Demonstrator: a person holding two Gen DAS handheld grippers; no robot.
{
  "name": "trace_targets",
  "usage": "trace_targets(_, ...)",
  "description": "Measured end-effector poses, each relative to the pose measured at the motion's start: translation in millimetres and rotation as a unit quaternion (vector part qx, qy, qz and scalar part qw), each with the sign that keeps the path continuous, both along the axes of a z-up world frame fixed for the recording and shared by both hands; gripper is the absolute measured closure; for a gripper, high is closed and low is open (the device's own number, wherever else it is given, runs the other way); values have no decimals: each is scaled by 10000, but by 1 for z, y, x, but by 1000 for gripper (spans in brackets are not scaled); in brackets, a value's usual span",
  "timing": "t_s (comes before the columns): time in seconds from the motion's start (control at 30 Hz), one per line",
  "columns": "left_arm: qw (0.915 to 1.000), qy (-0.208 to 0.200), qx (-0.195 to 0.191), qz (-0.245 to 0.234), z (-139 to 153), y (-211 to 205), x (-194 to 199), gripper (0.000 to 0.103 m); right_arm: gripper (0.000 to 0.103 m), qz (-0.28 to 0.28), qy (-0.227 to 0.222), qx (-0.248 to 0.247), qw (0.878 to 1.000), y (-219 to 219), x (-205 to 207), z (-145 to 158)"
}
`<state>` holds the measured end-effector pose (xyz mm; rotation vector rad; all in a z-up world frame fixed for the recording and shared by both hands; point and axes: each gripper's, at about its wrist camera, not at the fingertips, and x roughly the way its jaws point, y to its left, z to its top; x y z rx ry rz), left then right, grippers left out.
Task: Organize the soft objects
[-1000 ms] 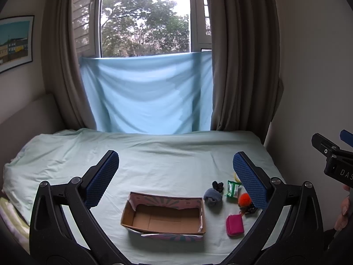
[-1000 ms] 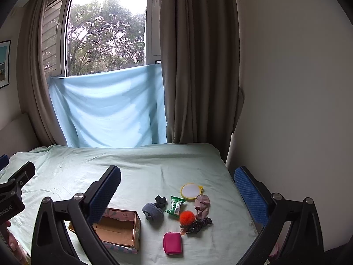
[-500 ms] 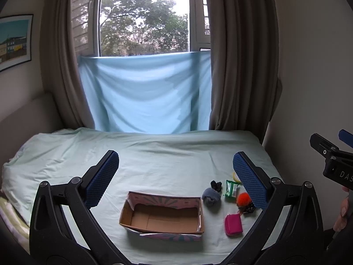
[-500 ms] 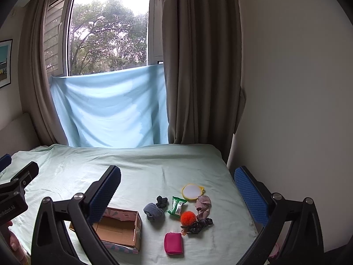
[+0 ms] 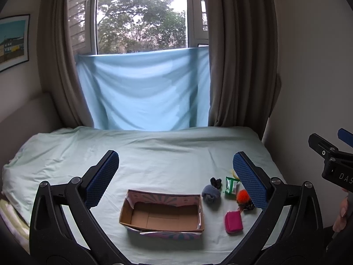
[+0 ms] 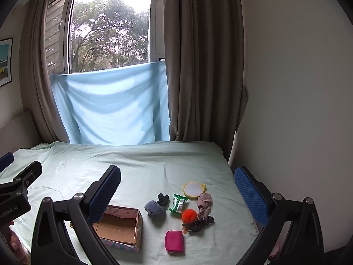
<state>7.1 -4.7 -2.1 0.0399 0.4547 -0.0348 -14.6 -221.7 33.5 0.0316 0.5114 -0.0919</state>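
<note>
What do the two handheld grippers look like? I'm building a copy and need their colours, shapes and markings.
Both match: the left gripper and right gripper have black, angular arms with triangular cut-outs and silver screw heads. The jaws carry long blue pads with a fine dimpled grid. White lettering, only partly readable, marks each black body. No cables or sleeves show.

Not much changed in that last second: my left gripper [image 5: 175,176] drifted a touch, so the cardboard box [image 5: 162,214] sits slightly further left between its wide-apart jaws. Same tiny drift on my right gripper [image 6: 176,193].
</note>
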Motion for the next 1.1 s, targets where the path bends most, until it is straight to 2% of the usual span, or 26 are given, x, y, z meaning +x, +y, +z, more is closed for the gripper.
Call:
trace_targets(0.3,9996,257,-51,53,-12,-19,11,1,0,71,102,41,9999,-21,10,-10)
trace_targets(0.5,9972,733,-154,-80,-48,-57,28,1,0,109,447,-13,9989,-56,28,-39)
trace_targets(0.7,9885,1484,-177,-238,-115,-110,48,1,0,300,965,-27,9949,-98,58,-97)
trace_targets(0.9,9721,2298,-387,-281,-203,-145,67,1,0,449,1333,33,9901,-132,94,-168)
trace_targets(1.1,9595,2778,-419,-204,-289,-167,88,1,0,938,1498,-48,9842,-142,133,-239)
